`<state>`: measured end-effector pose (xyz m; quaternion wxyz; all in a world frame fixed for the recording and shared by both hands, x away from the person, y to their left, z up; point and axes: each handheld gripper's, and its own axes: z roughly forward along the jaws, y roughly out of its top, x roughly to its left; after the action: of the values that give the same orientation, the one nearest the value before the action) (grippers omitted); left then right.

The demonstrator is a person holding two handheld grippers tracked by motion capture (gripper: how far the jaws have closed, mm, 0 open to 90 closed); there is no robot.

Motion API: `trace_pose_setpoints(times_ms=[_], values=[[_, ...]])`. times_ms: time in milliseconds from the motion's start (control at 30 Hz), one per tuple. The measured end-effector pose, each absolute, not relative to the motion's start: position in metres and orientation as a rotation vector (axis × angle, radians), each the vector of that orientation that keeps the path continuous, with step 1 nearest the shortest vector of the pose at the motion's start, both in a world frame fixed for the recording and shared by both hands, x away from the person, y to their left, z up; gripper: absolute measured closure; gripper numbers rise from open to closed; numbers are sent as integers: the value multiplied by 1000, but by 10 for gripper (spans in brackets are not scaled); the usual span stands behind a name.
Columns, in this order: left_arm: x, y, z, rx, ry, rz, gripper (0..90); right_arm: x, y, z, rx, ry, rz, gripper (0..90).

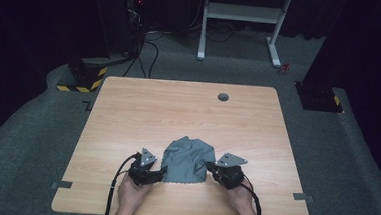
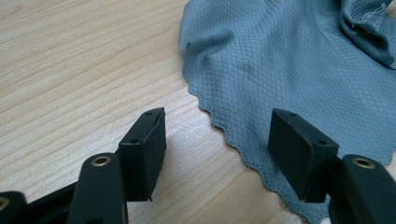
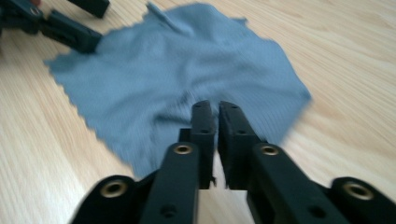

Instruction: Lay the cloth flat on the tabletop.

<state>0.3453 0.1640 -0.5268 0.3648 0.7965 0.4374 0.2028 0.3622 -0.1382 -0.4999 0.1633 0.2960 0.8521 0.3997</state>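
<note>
On the wooden bench [image 1: 128, 113] lies a grey cloth [image 1: 188, 160]. Left tongs [image 2: 217, 154] gape over its hem; right tongs [image 3: 217, 114], nearly closed, hold nothing and may drag it.

High view looks down; both gripper views closely share the cloth [image 2: 289, 70].

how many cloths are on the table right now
1. A single grey-blue cloth lies crumpled near the front edge of the wooden table, between the left gripper and the right gripper. Whether something lies under its folds cannot be told.
</note>
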Motion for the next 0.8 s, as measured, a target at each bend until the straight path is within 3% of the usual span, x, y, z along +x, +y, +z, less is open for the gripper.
trace_pose_setpoints(times_ms=[100, 167, 233, 267, 300, 333, 600, 800], values=[[345, 164, -527, 2050, 1125, 522, 373, 377, -120, -504, 857, 2464, 1146, 732], [345, 164, -527, 2050, 1125, 522, 372, 380, -117, -505, 868, 2476, 1137, 712], [345, 164, -527, 2050, 1125, 522, 372, 386, -112, -509, 877, 2493, 1122, 734], [345, 164, -527, 2050, 1125, 522, 372, 388, -110, -511, 871, 2528, 1105, 827], [345, 164, -527, 2050, 1125, 522, 373, 388, -110, -511, 871, 2528, 1105, 827], [345, 164, -527, 2050, 1125, 522, 373, 387, -110, -513, 854, 2552, 1089, 891], [345, 164, -527, 2050, 1124, 521, 372, 379, -124, -506, 851, 2552, 1108, 900], [345, 164, -527, 2054, 1121, 523, 371, 352, -161, -498, 863, 2493, 1148, 900]])
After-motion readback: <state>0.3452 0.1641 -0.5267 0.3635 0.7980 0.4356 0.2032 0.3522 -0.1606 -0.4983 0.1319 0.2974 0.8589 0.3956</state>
